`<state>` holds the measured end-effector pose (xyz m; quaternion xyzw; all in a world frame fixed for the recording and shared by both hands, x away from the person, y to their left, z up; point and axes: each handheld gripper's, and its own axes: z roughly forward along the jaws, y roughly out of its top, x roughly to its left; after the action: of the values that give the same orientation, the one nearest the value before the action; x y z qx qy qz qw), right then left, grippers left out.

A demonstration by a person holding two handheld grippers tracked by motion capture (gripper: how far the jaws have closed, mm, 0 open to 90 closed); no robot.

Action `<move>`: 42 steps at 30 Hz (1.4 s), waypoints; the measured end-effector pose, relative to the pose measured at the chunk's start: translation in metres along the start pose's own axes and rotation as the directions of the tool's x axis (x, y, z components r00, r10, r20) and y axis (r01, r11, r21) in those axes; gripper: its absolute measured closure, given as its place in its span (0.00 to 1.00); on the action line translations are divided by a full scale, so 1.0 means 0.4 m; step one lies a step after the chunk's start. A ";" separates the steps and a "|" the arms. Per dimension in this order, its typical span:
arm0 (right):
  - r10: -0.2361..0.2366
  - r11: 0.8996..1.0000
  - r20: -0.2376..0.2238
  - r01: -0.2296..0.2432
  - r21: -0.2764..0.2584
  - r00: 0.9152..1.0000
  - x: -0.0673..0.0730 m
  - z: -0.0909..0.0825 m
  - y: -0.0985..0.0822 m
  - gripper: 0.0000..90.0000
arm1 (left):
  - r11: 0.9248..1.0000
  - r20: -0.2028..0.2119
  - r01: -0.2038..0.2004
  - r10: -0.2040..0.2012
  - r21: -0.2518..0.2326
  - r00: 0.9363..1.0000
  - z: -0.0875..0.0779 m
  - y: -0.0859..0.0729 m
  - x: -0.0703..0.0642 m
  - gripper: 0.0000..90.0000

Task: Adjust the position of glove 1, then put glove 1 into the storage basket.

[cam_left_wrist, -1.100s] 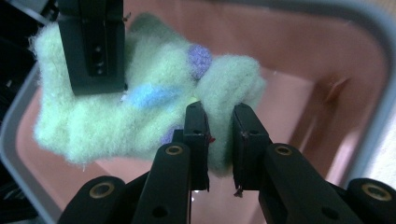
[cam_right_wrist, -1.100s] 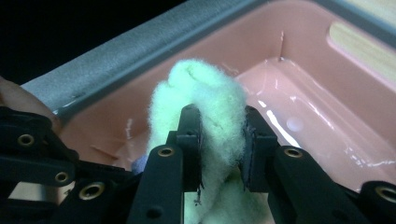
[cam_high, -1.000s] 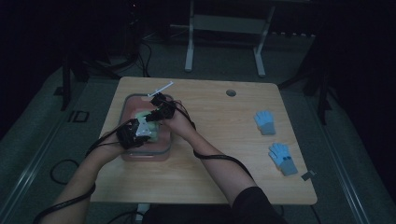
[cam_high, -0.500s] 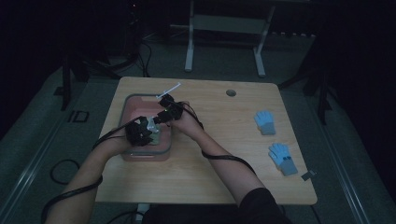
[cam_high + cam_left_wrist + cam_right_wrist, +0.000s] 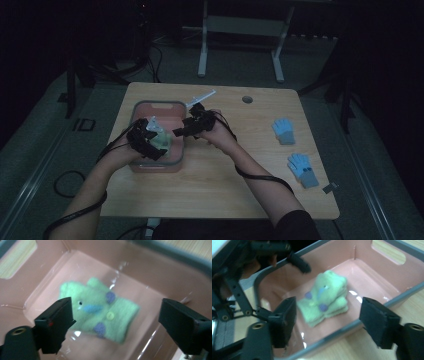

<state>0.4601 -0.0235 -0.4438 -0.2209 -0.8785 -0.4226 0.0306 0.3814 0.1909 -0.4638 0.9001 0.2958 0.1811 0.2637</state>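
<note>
Below the spread jaws of the left gripper [image 5: 112, 322], the green gloves [image 5: 100, 315] lie released on the pink bin [image 5: 155, 270] floor. The right gripper [image 5: 327, 322], jaws just opened and empty, is judged withdrawing; the blue gloves [image 5: 284, 131] would be fetched next.

Wooden table [image 5: 220, 190] under dim light, dark floor all round. Pink bin [image 5: 156, 107] with a grey rim on the table's left half, a pale green folded cloth [image 5: 161, 140] lying inside it. Left gripper [image 5: 150, 134] over the bin's near part, jaws just opened, nothing visibly clamped between them. Right gripper [image 5: 181, 131] at the bin's right rim, jaws just opening as well (too dark and small to make out their gap). Cables trailing from both along the forearms. White stick-like thing [image 5: 201, 97] just beyond the bin's far right corner. Two blue gloves [image 5: 284, 131] [image 5: 302, 169] well apart on the right. Small dark round spot [image 5: 247, 99] near the far edge.
</note>
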 end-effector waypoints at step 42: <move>0.057 0.988 0.219 -0.023 -0.153 0.974 -0.092 -0.353 -0.348 0.36 | 0.957 0.232 0.022 0.047 -0.289 0.972 0.105 0.142 -0.297 0.02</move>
<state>0.4169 -0.2195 -0.4635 -0.2861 -0.8375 -0.4592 -0.0761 0.3362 0.0620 -0.4843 0.8688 0.2269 0.1155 0.4246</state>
